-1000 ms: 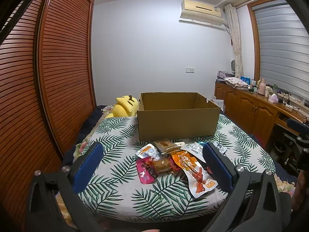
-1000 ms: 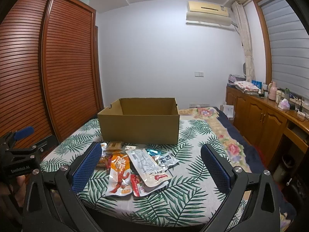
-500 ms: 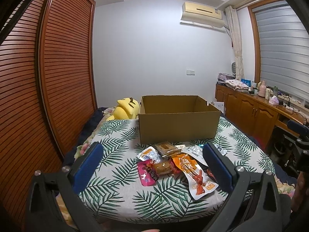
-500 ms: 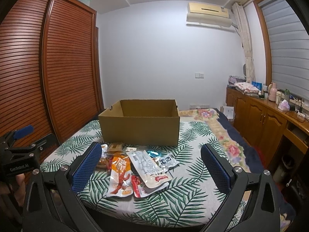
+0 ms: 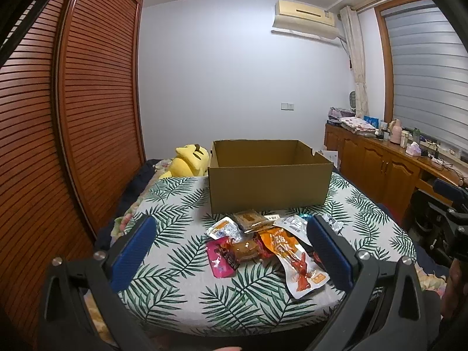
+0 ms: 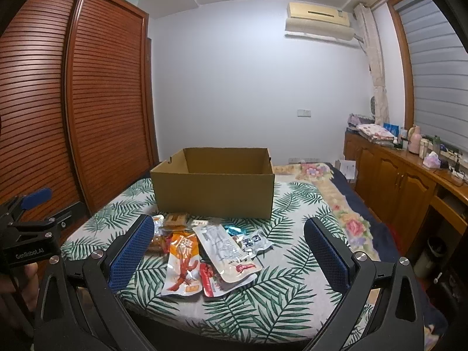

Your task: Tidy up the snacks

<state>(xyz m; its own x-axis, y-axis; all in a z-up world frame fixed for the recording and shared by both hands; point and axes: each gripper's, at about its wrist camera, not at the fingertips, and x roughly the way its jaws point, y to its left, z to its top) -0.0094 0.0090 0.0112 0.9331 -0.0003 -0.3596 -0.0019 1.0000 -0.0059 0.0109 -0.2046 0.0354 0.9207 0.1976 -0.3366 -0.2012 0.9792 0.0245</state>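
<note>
**Both grippers wide, over snack pile by box**

L gripper [image 5: 231, 244]: jaws spread wide, nothing between the blue pads, held above the near edge of the bed [image 5: 175, 263]. R gripper [image 6: 228, 245]: same, jaws wide apart, holding nothing.

Snacks lie in a loose heap on the leaf-print cover, just in front of the box [image 5: 269, 187]. Box is open-topped cardboard, upright; inside looks empty as far as the views show.

Heap, L view: pink pack [image 5: 219, 259] at the near left, brown pack [image 5: 245, 250] touching it, orange pack [image 5: 295, 259] w/ red crayfish print overlapping to the right, small white pouch [image 5: 223, 229] and tan biscuit pack [image 5: 248, 219] nearer the box. R view: clear pack [image 6: 225, 248] lies across the orange one, w/ a small white pack [image 6: 254, 241] and blue wrapper [image 6: 234, 229] beside it.

Yellow plush [image 5: 188, 161] sits left of the box, behind its corner. Wooden cabinets [image 5: 380, 169] along the right wall.
</note>
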